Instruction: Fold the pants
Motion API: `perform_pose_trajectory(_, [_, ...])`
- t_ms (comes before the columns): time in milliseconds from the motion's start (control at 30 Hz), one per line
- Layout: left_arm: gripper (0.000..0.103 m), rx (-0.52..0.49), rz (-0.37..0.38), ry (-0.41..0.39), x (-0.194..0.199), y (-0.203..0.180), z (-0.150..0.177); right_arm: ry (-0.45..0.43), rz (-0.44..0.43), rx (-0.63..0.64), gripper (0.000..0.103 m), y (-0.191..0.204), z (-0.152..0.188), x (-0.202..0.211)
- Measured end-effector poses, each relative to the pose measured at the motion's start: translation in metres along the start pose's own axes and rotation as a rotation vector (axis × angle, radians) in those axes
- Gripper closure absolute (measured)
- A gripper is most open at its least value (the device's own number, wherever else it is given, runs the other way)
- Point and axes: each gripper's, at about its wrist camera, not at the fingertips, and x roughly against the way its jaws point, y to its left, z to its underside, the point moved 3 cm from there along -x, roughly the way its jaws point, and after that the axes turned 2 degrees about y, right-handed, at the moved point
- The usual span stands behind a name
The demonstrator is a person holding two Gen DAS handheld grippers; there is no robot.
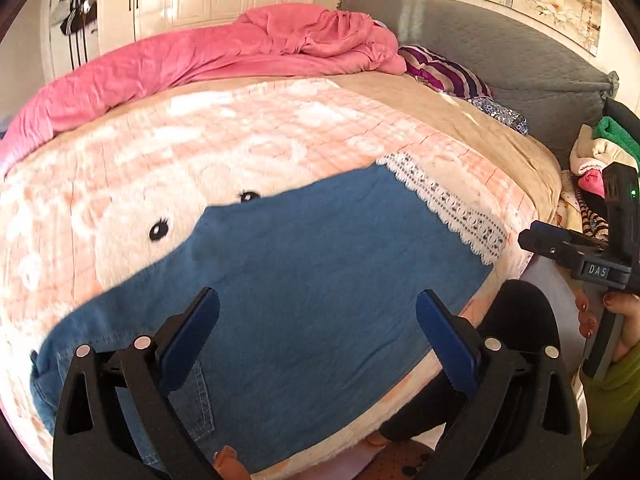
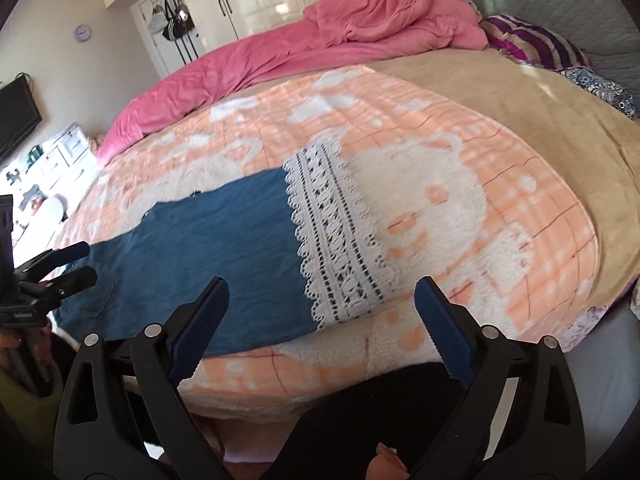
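The left gripper (image 1: 318, 312) is being held wide open above the blue pants (image 1: 304, 272), nothing being gripped. The right gripper (image 2: 322, 300) is likewise being held agape and empty. The pants are lying flat on the peach blanket (image 2: 460, 216), lace hem (image 2: 340, 236) farthest right. Beyond, a pink duvet (image 2: 320, 48) is lying bunched.

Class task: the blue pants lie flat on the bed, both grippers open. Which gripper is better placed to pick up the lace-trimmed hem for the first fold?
Right, probably. The right gripper hovers open beside the lace hem of the pants; the left gripper sits nearer the waist end.
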Motion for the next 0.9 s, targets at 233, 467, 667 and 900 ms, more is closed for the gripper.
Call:
perform_pose_trajectory(233, [0.005, -0.045, 0.016, -0.006, -0.004, -0.026, -0.019, -0.032, 0.013, -0.009, 0.013, -0.003, -0.005, 0.004])
perform_pose_trajectory(467, [0.005, -0.103, 0.029, 0.008, -0.022, -0.05, -0.043, -0.037, 0.009, -0.023, 0.012, -0.006, -0.006, 0.002])
perform_pose_trajectory(667, [0.005, -0.116, 0.035, 0.035, -0.045, -0.056, -0.069, -0.05, 0.021, -0.049, 0.011, -0.017, -0.008, 0.001])
perform_pose_trajectory(900, [0.005, -0.138, 0.052, 0.089, -0.097, -0.056, -0.108, -0.024, -0.001, -0.057, 0.011, -0.019, -0.013, -0.016])
